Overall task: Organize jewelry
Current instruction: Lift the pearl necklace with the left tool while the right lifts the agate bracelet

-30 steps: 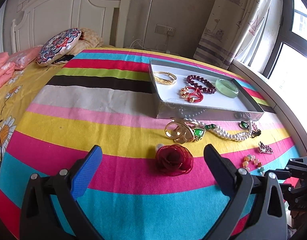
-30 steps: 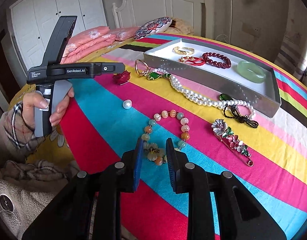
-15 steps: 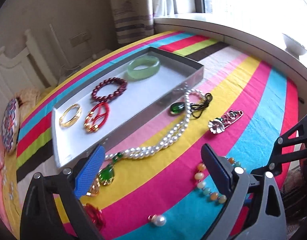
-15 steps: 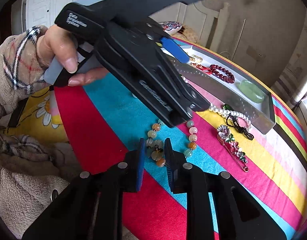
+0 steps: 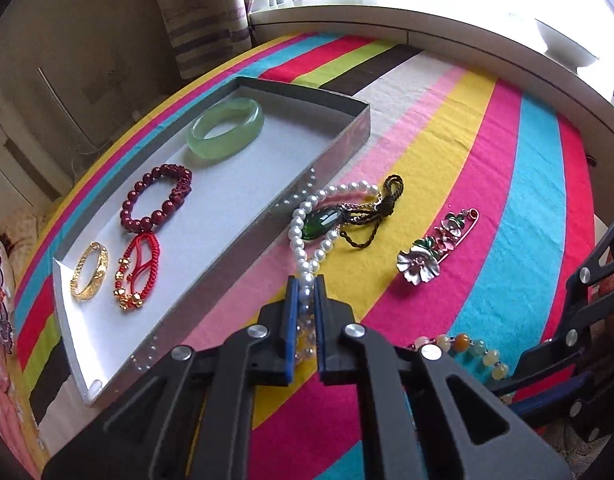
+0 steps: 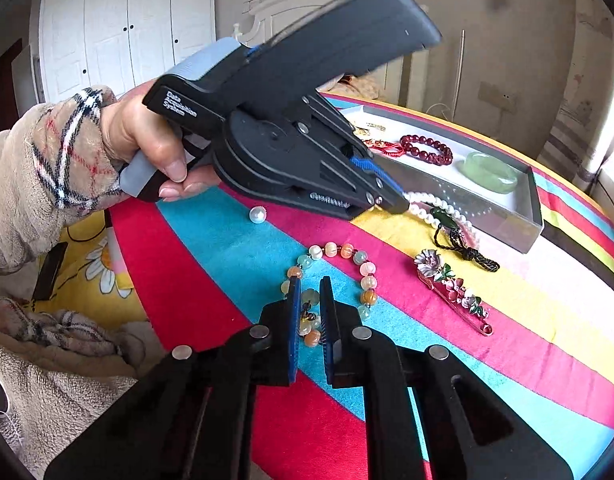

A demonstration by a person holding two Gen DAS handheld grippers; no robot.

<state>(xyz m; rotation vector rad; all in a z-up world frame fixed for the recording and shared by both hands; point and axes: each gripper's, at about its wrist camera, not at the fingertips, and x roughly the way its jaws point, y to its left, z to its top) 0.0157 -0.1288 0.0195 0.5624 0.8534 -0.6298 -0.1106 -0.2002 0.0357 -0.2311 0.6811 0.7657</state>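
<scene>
Left tongs [image 5: 305, 282] now on pearl necklace [image 5: 307, 240] — 1.

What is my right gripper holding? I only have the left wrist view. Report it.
Observer: The right gripper is shut on the near end of the multicolored bead bracelet, which lies on the striped bedspread.
Operator: List any loose piece I cannot see.
Observer: One loose pearl lies alone on the blue stripe, apart from the bracelet.
Operator: Describe my left grip from the side.
Observer: The left gripper has its tips low at the bedspread, and the pearl necklace runs out from them toward the silver tray.
</scene>
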